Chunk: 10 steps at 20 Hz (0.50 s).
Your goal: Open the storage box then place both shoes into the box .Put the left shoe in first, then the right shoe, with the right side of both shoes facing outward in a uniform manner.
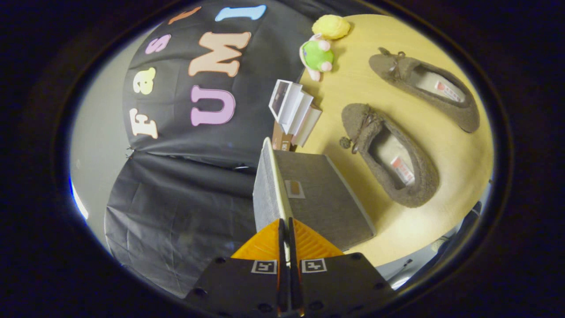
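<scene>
**Box lid pinched on its edge — a slip would drop it shut**

Storage box (324, 198) sits nearest, its lid (265, 185) raised on edge, pinched by the gripper (286, 229) with its fingers pressed together (a thin hold). If the lid slides free, it may fall closed. Both shoes (390, 154) (426, 88) wait to the right, further off on the table (459, 150).

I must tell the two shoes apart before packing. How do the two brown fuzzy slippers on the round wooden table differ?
The nearer brown fuzzy slipper lies right beside the grey fabric storage box; the farther brown fuzzy slipper lies beyond it, apart from the box. Both lie upright, roughly parallel, with a bow at the toe. The gripper is shut on the box's lid edge.
</scene>
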Each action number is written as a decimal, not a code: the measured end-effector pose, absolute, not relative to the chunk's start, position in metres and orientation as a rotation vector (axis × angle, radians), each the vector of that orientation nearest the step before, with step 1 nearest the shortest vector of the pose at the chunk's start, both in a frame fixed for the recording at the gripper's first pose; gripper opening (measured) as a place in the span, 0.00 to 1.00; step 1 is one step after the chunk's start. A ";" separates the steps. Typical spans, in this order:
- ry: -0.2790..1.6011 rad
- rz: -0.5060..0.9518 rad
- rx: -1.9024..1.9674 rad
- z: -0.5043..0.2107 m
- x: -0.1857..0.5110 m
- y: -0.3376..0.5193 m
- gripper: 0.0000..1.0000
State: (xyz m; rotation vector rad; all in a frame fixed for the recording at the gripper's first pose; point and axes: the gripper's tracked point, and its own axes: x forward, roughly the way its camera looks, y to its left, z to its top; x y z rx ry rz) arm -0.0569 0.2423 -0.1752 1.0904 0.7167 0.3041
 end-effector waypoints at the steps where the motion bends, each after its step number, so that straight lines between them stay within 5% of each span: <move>1: 0.706 0.321 1.079 -0.168 -0.057 0.245 0.06; 10: 0.582 0.563 0.930 -0.066 -0.072 0.311 0.06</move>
